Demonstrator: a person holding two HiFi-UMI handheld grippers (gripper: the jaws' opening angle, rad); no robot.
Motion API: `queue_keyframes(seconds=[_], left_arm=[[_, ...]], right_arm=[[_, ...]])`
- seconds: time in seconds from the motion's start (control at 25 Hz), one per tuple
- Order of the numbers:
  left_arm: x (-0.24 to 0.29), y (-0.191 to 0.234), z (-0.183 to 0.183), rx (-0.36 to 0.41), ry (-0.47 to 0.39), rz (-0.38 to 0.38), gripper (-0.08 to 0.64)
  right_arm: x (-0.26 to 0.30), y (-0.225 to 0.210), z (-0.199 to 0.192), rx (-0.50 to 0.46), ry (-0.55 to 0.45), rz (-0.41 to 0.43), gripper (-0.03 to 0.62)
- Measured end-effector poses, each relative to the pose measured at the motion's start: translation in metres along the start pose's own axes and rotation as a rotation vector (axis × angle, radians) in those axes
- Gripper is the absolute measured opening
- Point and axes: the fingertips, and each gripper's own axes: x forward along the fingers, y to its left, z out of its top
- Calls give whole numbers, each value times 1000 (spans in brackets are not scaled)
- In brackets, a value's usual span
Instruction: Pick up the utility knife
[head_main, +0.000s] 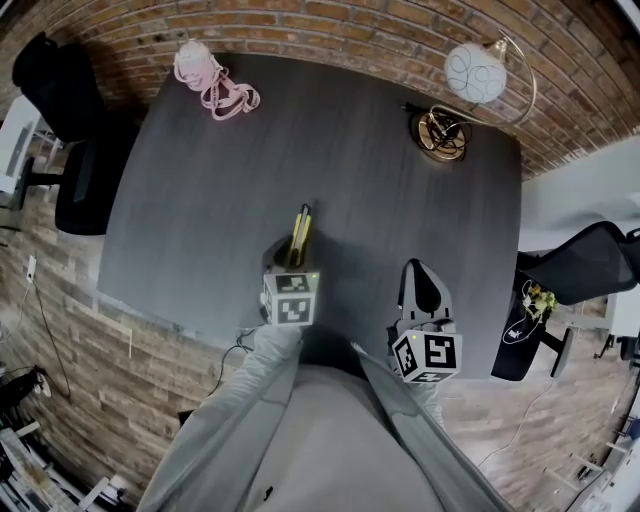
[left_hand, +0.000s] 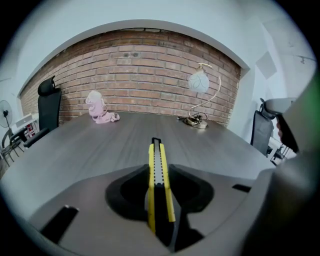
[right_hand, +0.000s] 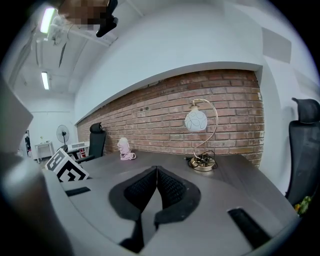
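My dark grey table (head_main: 340, 190) fills the middle of the frame. A pink bundle (head_main: 212, 80) lies near its upper left corner. A gold-footed lamp (head_main: 442, 131) with its cable stands at the upper right.

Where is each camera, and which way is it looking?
Head view: on the person's head, looking down at the table; sleeves, left gripper and right gripper show.
Left gripper view: on that gripper, looking across to the brick wall; its jaws clamp the utility knife.
Right gripper view: on that gripper, facing the same wall; jaws shut, empty.
Both gripper views share the lamp and pink object.
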Motion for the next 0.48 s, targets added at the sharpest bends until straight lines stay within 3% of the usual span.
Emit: queue_keyframes(seconds=[0.48], left_arm=[[-45,5,93,28,-206,-70,130]], right_arm=[[-2,4,33,-22,-89,-30,18]])
